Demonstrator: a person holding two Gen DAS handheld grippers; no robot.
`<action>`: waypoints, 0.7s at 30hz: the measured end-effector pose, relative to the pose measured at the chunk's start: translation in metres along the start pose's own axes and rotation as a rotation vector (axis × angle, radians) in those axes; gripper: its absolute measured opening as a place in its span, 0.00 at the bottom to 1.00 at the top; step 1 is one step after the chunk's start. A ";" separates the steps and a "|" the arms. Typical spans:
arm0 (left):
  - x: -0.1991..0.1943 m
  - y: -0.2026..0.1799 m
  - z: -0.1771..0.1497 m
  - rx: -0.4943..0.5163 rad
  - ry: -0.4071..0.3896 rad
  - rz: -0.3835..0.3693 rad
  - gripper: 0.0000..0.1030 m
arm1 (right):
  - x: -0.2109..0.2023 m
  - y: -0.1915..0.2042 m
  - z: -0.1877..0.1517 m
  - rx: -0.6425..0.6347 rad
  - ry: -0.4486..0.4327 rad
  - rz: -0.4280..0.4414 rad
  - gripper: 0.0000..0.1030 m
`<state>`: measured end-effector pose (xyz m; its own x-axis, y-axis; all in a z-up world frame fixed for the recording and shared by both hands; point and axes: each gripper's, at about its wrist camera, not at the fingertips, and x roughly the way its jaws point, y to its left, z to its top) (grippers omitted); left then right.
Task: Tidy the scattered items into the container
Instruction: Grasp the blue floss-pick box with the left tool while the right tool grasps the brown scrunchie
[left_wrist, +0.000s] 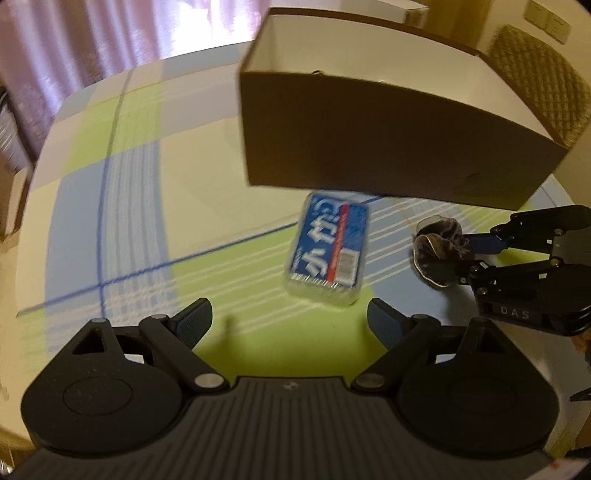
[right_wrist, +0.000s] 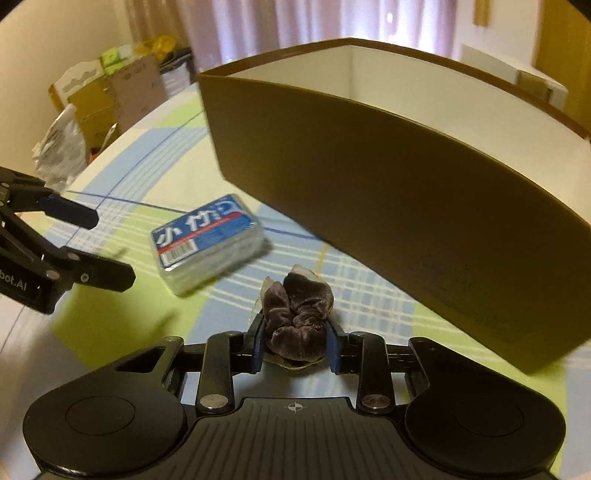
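We see a round table under a checked cloth (left_wrist: 122, 206) in green, blue and cream, with a big brown box (right_wrist: 388, 206) standing on it, open at the top and white inside. From the right wrist view, our right gripper (right_wrist: 295, 347) has its two blue-padded fingers (right_wrist: 258, 347) pinched narrow around a dark purple velvet scrunchie (right_wrist: 299, 314), held just above the cloth and close to the box's near wall, still outside it. A bit of pale clear wrapping pokes out under and behind the scrunchie. From the left wrist view the same scrunchie (left_wrist: 439, 247) sits in the tips of the right gripper (left_wrist: 461, 254), off to the right below the box (left_wrist: 369, 140). Our left gripper (left_wrist: 290, 325) has its jaws spread wide with nothing between them, hovering over green cloth. Just ahead of it lies a blue pack of tissues (left_wrist: 327, 254) with white lettering, a red stripe and a barcode, flat on the cloth, one end close to the box's base; we cannot tell if they touch. In the right wrist view the tissue pack (right_wrist: 208, 240) lies between the left gripper (right_wrist: 107, 247) and the box. Cardboard cartons and bags (right_wrist: 103, 99) are stacked beyond the table edge, curtains behind.
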<state>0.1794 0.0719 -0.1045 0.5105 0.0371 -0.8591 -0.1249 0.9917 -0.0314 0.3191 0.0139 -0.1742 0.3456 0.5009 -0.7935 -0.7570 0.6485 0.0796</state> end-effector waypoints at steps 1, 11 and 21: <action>0.004 -0.001 0.004 0.015 -0.005 -0.011 0.86 | -0.002 -0.003 -0.001 0.008 0.001 -0.003 0.29; 0.044 -0.012 0.037 0.136 -0.010 -0.103 0.80 | -0.030 -0.040 -0.017 0.096 0.003 -0.072 0.29; 0.069 -0.026 0.037 0.178 0.015 -0.095 0.52 | -0.054 -0.059 -0.027 0.135 -0.001 -0.115 0.36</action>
<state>0.2488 0.0533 -0.1440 0.5000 -0.0577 -0.8641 0.0761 0.9968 -0.0225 0.3300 -0.0665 -0.1522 0.4258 0.4196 -0.8017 -0.6316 0.7723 0.0688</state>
